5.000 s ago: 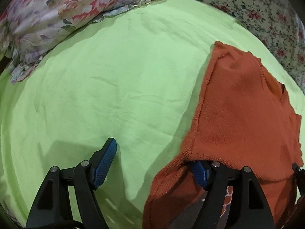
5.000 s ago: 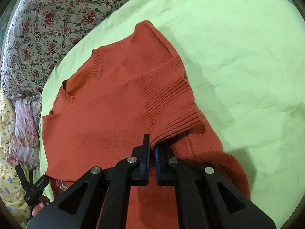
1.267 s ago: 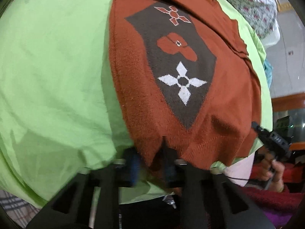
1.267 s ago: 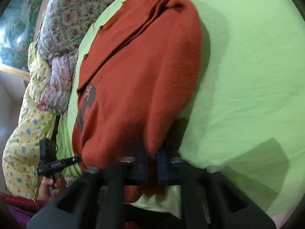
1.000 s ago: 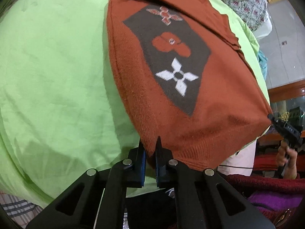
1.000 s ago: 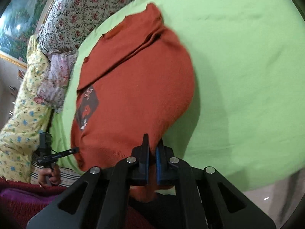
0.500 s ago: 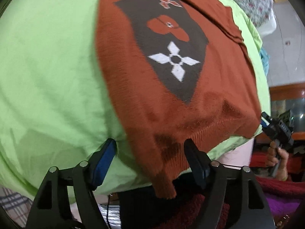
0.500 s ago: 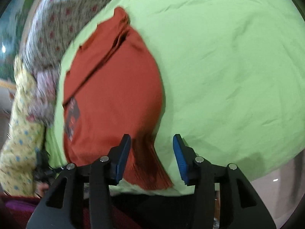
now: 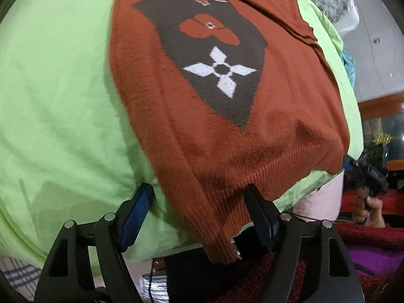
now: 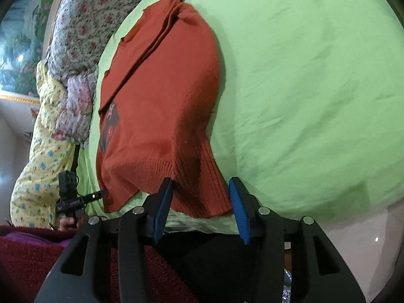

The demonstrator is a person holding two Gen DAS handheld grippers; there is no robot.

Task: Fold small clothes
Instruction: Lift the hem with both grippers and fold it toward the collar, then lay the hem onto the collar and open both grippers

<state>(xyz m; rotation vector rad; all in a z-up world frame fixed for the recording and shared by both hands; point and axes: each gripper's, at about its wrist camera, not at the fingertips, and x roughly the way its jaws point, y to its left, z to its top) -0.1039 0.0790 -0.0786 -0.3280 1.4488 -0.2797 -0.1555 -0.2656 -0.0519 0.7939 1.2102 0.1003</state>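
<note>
The green sheet (image 10: 315, 80) fills most of both my views, and the rust-orange sweater (image 9: 227, 116) lies on it, folded over with its dark flower panel (image 9: 209, 58) facing up, running from 12 o'clock down to 6 in the left view. Its ribbed hem (image 10: 202, 176) hangs just over the near edge of the bed. A floral pillow (image 10: 83, 25) sits at 10 o'clock in the right view.

My left gripper (image 9: 199, 214) stands wide open, holding nothing, one hem corner drooping between its fingers; my right gripper (image 10: 200, 207) is equally spread and empty over the other corner.

I judge the knit soft, thick and limp (light, not slippery), so it will sag wherever unsupported. I'd pinch through the ribbed corners, where the fabric is firmest.
</note>
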